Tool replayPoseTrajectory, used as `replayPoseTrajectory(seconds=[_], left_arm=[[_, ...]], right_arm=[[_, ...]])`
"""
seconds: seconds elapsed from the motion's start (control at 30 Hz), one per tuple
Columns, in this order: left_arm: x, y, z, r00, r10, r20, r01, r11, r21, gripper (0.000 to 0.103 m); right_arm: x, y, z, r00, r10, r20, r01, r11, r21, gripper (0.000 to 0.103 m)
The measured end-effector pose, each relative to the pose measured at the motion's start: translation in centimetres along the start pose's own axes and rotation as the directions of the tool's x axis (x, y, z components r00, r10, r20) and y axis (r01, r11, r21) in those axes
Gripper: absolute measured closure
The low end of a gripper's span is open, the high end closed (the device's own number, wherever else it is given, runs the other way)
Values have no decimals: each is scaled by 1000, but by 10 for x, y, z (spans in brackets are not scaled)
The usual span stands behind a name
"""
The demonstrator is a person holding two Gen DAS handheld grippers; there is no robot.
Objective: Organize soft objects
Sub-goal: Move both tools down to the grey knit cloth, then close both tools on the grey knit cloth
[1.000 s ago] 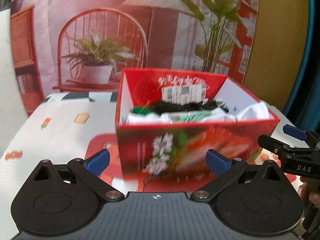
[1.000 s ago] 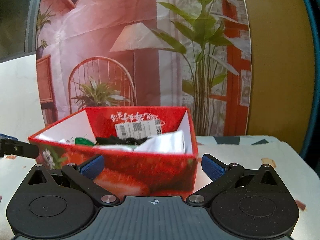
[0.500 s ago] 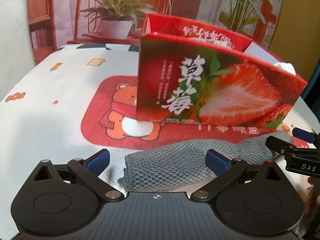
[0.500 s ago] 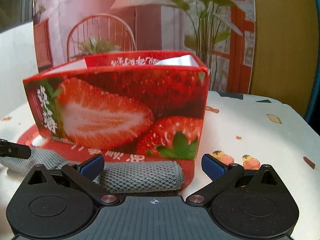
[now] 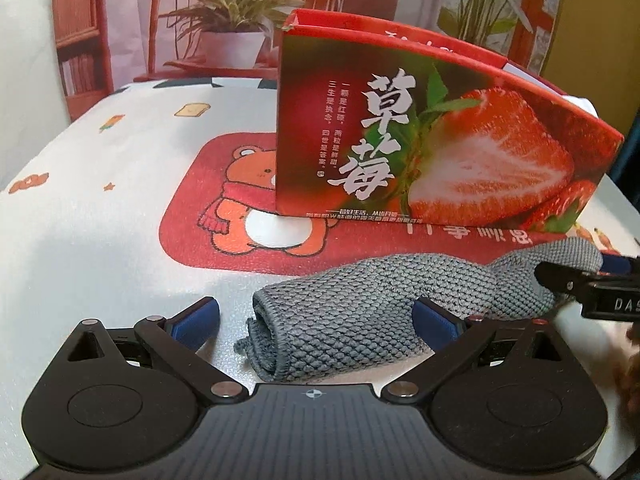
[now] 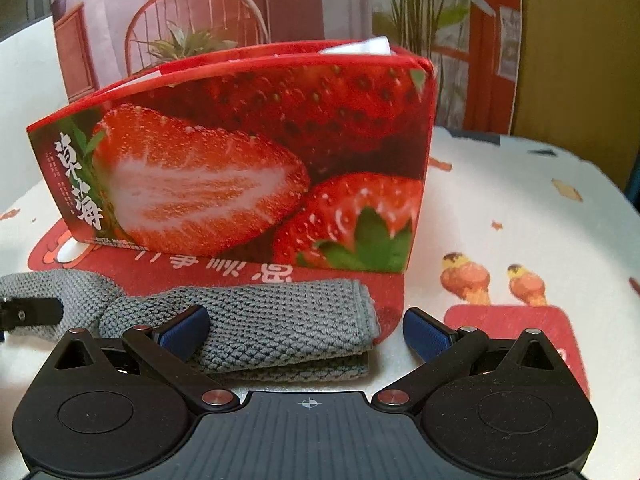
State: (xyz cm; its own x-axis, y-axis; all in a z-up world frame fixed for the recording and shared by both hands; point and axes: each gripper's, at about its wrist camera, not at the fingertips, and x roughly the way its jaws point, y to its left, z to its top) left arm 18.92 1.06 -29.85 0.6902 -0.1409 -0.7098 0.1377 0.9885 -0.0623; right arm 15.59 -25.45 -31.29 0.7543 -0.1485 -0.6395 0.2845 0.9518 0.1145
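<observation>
You are at the pick-up step: both tools, left tool (image 5: pixel 316 318) and right tool (image 6: pixel 306 330), stand apart over the grey knitted cloth (image 5: pixel 360 312) lying on the surface at 6 o'clock of the strawberry box (image 5: pixel 432 140), so next clamp each end.

Both views are brightly and evenly lit, with warm, saturated colour. On the white printed tablecloth (image 5: pixel 100 240) a soft grey shadow falls across the left middle of the left wrist frame. The glossy red strawberry-print cardboard box (image 6: pixel 248 168) looks slightly blurred in the right wrist view, its lettering smeared, while the grey knitted cloth (image 5: pixel 360 312) stays crisp. Fisheye distortion bends straight edges, and the frame corners go dark, most at the upper corners
</observation>
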Motion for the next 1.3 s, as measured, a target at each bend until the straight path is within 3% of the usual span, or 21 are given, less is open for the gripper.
replayPoseTrajectory(seconds=[0.7,0.9,1.0,1.07,1.2,1.27,1.3], left_arm=[[-4,6,-4,999,-29,29,30,999,-11,0],[-6,10,-4,998,-57,39,58,997,-50,2],[-8,12,-4,996,-77,55,80,995,-66,13],[-10,12,-4,993,-100,62,104,992,-67,26],[-11,10,-5,992,-105,69,110,992,-64,39],[-12,11,-5,989,-127,71,132,989,-66,52],[-13,10,-5,989,-126,76,130,990,-59,54]], right_arm=[[0,-2,1,999,39,-4,-39,999,-13,0],[-2,-3,0,998,63,6,-63,998,-27,10],[-4,-3,-1,997,82,13,-81,996,-30,15],[-5,-4,-1,995,101,18,-101,995,-27,19],[-7,-7,-1,993,117,29,-117,993,-9,25],[-8,-9,-2,991,127,36,-127,992,0,29],[-9,-10,-2,990,134,40,-134,991,7,32]])
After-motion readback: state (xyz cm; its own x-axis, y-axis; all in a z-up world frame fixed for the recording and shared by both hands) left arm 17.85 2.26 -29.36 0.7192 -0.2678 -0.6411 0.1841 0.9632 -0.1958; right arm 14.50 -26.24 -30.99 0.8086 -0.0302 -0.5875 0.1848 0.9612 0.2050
